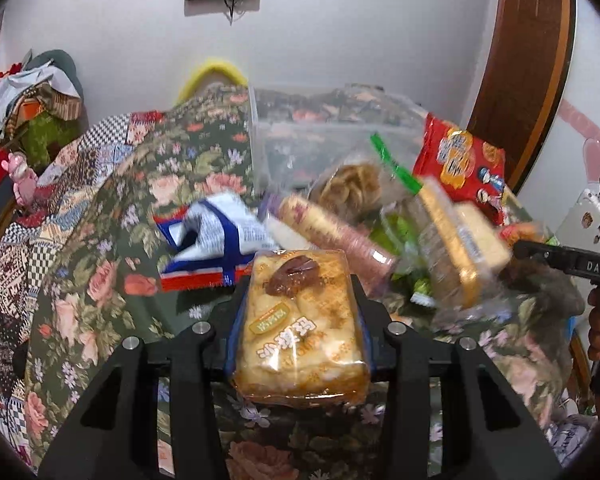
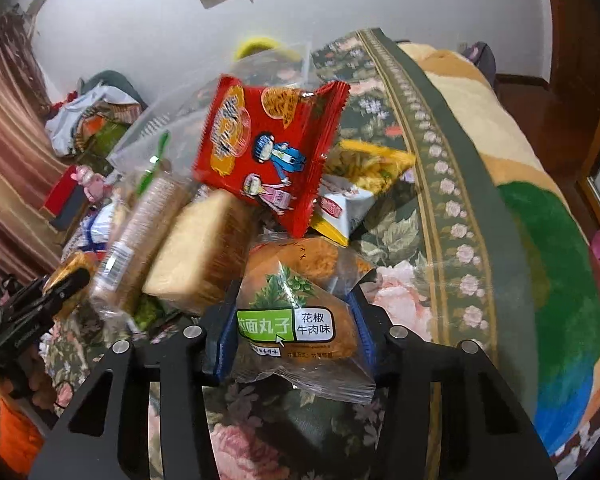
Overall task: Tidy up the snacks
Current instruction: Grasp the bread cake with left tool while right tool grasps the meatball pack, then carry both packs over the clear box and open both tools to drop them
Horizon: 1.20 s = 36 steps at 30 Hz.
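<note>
A wrapped cake (image 1: 300, 324) is clamped in the left tongs (image 1: 300, 288). A green-labelled snack bag (image 2: 296, 320) is gripped by the right tongs (image 2: 292, 312). A red packet (image 2: 268, 152) is seen beyond, on the snack pile.

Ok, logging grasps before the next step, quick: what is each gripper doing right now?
Left gripper: closed on the date cake pack.
Right gripper: closed on the green-label snack bag.
</note>
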{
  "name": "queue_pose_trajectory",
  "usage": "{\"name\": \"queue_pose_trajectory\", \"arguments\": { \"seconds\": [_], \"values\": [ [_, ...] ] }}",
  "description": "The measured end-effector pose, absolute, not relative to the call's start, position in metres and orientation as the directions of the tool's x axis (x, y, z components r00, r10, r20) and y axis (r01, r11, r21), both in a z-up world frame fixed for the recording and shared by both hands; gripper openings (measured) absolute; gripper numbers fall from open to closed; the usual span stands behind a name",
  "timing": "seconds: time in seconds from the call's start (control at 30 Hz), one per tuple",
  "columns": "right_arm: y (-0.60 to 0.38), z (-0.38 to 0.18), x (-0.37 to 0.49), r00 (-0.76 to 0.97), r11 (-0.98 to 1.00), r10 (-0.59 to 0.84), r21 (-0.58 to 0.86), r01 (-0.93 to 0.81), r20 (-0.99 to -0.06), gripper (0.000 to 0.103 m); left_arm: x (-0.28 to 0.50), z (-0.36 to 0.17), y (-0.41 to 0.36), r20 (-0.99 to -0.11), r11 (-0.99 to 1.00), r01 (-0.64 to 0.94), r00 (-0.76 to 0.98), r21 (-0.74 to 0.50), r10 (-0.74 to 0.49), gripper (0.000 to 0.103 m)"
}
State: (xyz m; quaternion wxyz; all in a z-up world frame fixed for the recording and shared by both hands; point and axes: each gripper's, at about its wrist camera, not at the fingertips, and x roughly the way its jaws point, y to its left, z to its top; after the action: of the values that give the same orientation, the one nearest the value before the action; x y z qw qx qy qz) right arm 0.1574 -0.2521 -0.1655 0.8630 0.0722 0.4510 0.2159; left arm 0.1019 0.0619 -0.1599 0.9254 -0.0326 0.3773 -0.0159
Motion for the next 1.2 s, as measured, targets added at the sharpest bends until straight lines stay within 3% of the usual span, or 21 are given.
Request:
{"name": "queue_pose_trajectory", "arguments": {
  "seconds": [0.6, 0.9, 1.2],
  "values": [
    [-0.234, -0.089, 0.163, 0.654, 0.872, 0.480, 0.238, -0.427, -0.585, 0.045, 0.131, -0.079, 0.056, -0.543, 0.999, 0.020, 0.839, -0.044, -0.040, 0.044],
    [-0.212, -0.063, 0.188, 0.710, 0.868, 0.489, 0.203, -0.453, -0.506, 0.045, 0.174, -0.060, 0.053, -0.517, 0.998, 0.017, 0.855, -0.055, -0.043, 0.044],
    [-0.188, -0.062, 0.229, 0.706, 0.863, 0.497, 0.203, -0.463, -0.503, 0.045, 0.224, -0.056, 0.053, -0.538, 0.998, 0.032, 0.841, -0.056, -0.057, 0.044]
  ]
}}
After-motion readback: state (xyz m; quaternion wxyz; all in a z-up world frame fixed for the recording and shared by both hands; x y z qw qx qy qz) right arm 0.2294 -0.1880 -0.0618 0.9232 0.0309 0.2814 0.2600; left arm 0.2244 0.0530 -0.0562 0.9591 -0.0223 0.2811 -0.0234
